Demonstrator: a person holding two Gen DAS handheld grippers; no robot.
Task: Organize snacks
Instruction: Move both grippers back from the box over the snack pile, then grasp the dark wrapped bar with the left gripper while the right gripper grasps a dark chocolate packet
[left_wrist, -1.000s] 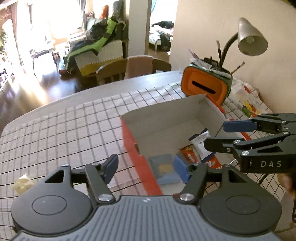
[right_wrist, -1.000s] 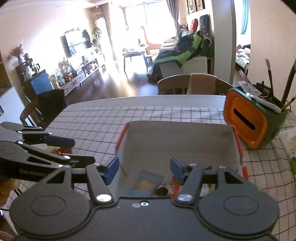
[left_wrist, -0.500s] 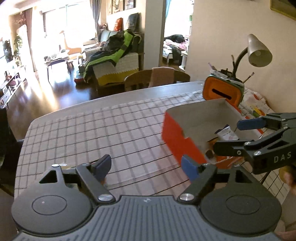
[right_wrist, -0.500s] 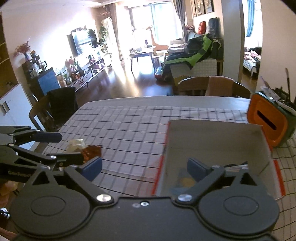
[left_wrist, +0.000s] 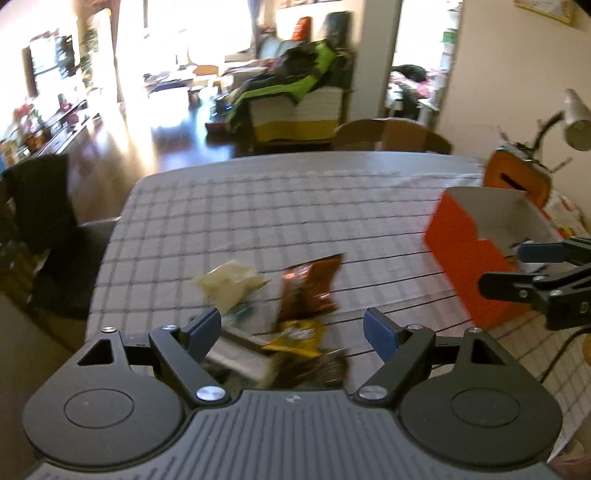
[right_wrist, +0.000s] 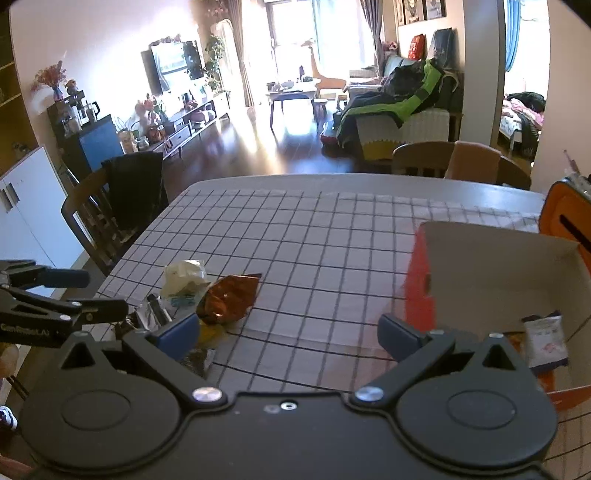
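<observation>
The brown foil snack packet (left_wrist: 310, 290) lies just ahead of the left gripper (left_wrist: 291, 330), long axis running away toward the far right, with blurred packets heaped beneath it, while both the left and the right gripper (right_wrist: 288, 330) stand spread, empty, beside the orange box (right_wrist: 495, 273).

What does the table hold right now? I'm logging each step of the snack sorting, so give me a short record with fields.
surface: table with checked cloth
container: orange box, open top, on the right
in box: white packet and at least one more wrapper
loose snacks: brown foil packet, pale packet, yellow packet, piled at the near left
left tool: open, empty, over the pile
right tool: open, empty, between pile and box
</observation>
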